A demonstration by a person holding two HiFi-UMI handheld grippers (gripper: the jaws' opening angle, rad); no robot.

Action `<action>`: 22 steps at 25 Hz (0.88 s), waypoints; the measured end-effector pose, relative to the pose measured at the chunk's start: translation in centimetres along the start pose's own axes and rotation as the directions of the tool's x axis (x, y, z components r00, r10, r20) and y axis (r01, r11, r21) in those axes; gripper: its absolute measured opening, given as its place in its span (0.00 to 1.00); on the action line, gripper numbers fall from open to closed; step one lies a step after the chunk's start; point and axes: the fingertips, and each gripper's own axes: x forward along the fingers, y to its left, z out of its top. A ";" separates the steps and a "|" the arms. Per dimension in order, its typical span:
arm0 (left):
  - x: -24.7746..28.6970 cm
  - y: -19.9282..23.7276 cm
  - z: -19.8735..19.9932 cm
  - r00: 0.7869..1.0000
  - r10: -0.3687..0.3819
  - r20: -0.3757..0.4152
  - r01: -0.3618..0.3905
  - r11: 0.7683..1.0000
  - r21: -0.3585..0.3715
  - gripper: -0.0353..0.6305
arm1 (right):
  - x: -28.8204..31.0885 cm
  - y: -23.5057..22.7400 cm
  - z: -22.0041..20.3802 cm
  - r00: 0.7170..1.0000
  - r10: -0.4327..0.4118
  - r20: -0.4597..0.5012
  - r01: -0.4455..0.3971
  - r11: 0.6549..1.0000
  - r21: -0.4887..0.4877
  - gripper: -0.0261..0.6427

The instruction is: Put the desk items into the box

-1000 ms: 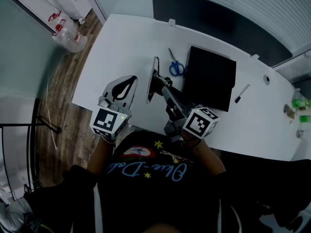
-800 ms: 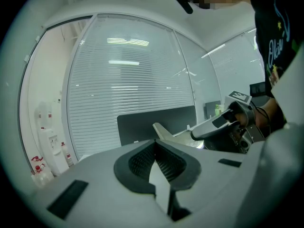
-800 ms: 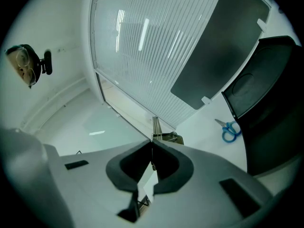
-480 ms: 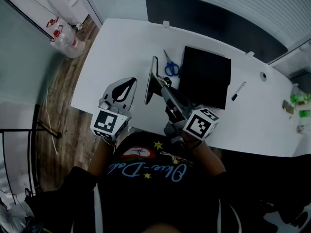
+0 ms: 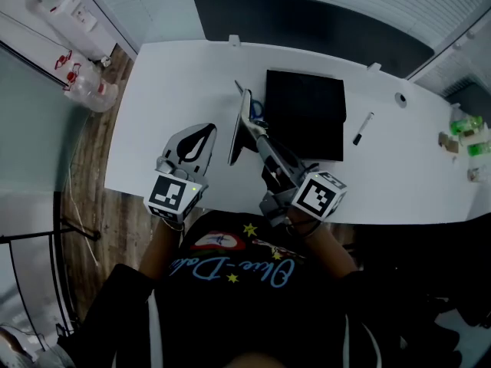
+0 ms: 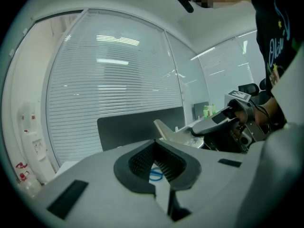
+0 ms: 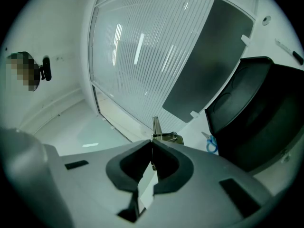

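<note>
Black box [image 5: 305, 113]: lying on the desk [image 5: 173, 90], now nearer the plate [image 5: 242, 129] than a second ago.
Right tongs [image 5: 255, 135]: clamping the plate on edge and carrying it boxward.
Left tongs [image 5: 204, 129]: closed, holding nothing.
Meaning: the plate is likely nearing drop-off; scissors [image 5: 252, 107] and pen [image 5: 362, 128] are waiting.
</note>
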 end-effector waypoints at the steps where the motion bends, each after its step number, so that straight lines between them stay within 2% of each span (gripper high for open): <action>1: 0.4 -0.2 0.2 1.000 -0.013 0.001 0.013 1.000 0.005 0.06 | -0.3 -0.2 0.3 1.000 -0.008 0.013 0.008 1.000 0.008 0.06; 7: 3.0 -1.8 1.9 0.994 -0.101 0.030 0.100 0.994 0.034 0.06 | -2.3 -1.5 1.8 0.994 -0.067 0.089 0.065 0.997 0.030 0.06; 10: 3.9 -2.2 1.9 0.990 -0.139 0.034 0.139 0.990 -0.001 0.06 | -3.0 -2.1 2.4 0.986 -0.103 0.131 0.099 0.994 0.037 0.06; 16: 5.5 -3.8 2.1 0.977 -0.212 0.036 0.212 0.977 -0.009 0.06 | -5.2 -4.2 3.2 0.963 -0.184 0.195 0.171 0.982 0.081 0.06; 22: 6.3 -4.7 2.4 0.963 -0.266 0.038 0.266 0.964 0.004 0.06 | -6.6 -5.3 3.8 0.940 -0.225 0.256 0.197 0.972 0.128 0.06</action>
